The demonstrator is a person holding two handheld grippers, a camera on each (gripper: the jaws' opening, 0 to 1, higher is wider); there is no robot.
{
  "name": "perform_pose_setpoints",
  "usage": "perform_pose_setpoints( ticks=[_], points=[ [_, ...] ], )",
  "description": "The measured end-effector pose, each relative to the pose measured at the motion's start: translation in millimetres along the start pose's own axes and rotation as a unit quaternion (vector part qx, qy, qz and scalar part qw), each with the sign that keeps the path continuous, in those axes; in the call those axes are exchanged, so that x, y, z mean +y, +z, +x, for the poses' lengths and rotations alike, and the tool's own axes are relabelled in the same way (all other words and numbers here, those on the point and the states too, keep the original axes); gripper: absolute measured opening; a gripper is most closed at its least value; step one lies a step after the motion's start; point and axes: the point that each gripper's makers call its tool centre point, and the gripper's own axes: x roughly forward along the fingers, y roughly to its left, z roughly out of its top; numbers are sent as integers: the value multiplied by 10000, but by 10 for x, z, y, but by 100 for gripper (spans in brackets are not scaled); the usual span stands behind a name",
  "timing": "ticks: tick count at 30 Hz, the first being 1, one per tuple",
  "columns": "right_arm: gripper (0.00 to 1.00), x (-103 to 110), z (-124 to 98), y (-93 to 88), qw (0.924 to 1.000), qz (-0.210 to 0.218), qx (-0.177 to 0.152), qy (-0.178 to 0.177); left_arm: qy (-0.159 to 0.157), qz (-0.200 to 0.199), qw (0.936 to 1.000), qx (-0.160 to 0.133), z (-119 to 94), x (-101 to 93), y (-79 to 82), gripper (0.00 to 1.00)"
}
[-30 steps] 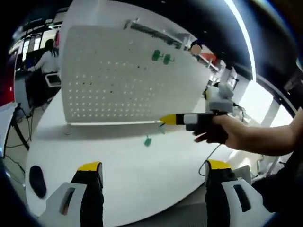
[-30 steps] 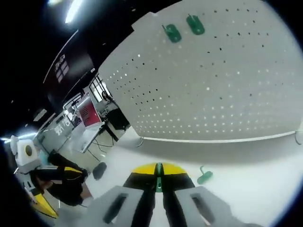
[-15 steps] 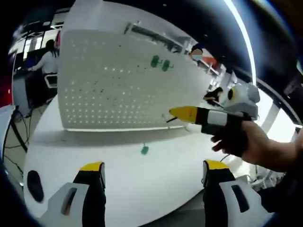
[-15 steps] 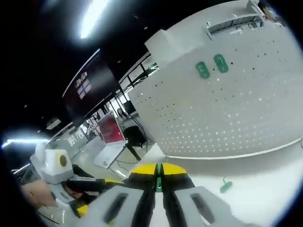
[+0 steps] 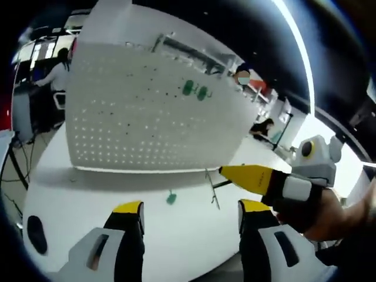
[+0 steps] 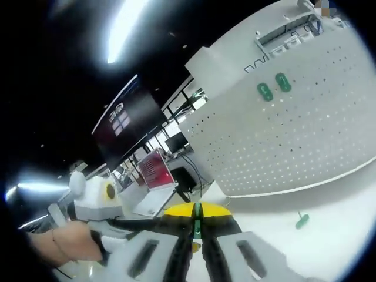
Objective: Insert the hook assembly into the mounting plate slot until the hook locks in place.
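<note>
My right gripper (image 6: 197, 218) is clamped on a green hook (image 6: 197, 222) short of the white pegboard (image 6: 305, 135), my left gripper (image 5: 191, 212) gapes empty, another green hook (image 5: 171, 198) lies on the table (image 5: 117, 188).

No text, label, brand or number can be read in either view. A dark wall panel (image 6: 120, 120) in the right gripper view bears pale marks, but they are too small and blurred to make out.
</note>
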Motion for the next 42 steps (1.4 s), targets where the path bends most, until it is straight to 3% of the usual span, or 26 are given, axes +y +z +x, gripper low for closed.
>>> perform_pose_setpoints(
  ticks=[3, 7, 11, 13, 15, 33, 42],
  points=[
    [0, 59, -17, 11, 9999, -73, -58, 46, -223, -78, 9997, -37, 9, -89, 12, 60],
    [0, 156, -36, 33, 9995, -275, -147, 108, -245, -61, 9996, -87, -11, -110, 30, 52],
    [0, 242, -24, 37, 9987, -417, -179, 213, -302, -129, 9994, -115, -39, -113, 42, 37],
    [0, 265, -15, 41, 9985, -432, -214, 246, -328, -316, 9989, -115, -58, -104, 45, 25],
    [0, 284, 6, 33, 9983, -464, -212, 269, -423, -517, 9976, -176, -71, -123, 63, 21],
    [0, 337, -17, 97, 9962, -738, -362, 298, -769, -822, 9934, -217, -75, -265, 117, 5],
    [0, 375, -21, 84, 9947, -921, -350, 310, -742, -676, 9948, -190, -89, -265, 111, 3]
  ],
)
